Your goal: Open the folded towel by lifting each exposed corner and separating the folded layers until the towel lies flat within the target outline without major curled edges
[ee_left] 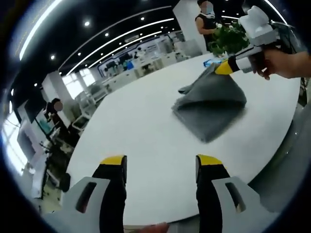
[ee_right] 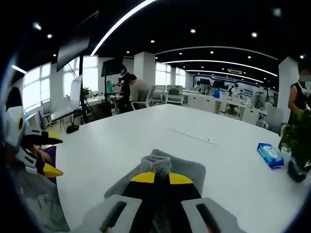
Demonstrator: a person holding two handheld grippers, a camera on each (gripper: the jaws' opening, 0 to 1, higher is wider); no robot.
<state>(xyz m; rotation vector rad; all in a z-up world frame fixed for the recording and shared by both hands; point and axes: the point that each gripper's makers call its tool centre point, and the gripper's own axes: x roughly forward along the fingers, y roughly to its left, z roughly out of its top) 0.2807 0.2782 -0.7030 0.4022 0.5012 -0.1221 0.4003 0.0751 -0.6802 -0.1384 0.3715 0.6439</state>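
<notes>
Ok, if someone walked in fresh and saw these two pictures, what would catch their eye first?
Probably the grey towel on the big white table, one corner pinched and lifted by the right gripper, jaws shut on it. Next, the left gripper, hanging open over bare tabletop short of the towel. Then the blue packet near the potted plant.

Left tongs (ee_left: 162,165) jaws apart; right tongs (ee_right: 161,177) jaws closed together.

a big white table (ee_left: 146,121) is holding everything. a grey folded towel (ee_left: 211,104) is lying on the table, with one corner lifted off it. in the right gripper view, a blue packet (ee_right: 270,155) is sitting on the table well apart from the towel, next to a green plant (ee_right: 297,145).
</notes>
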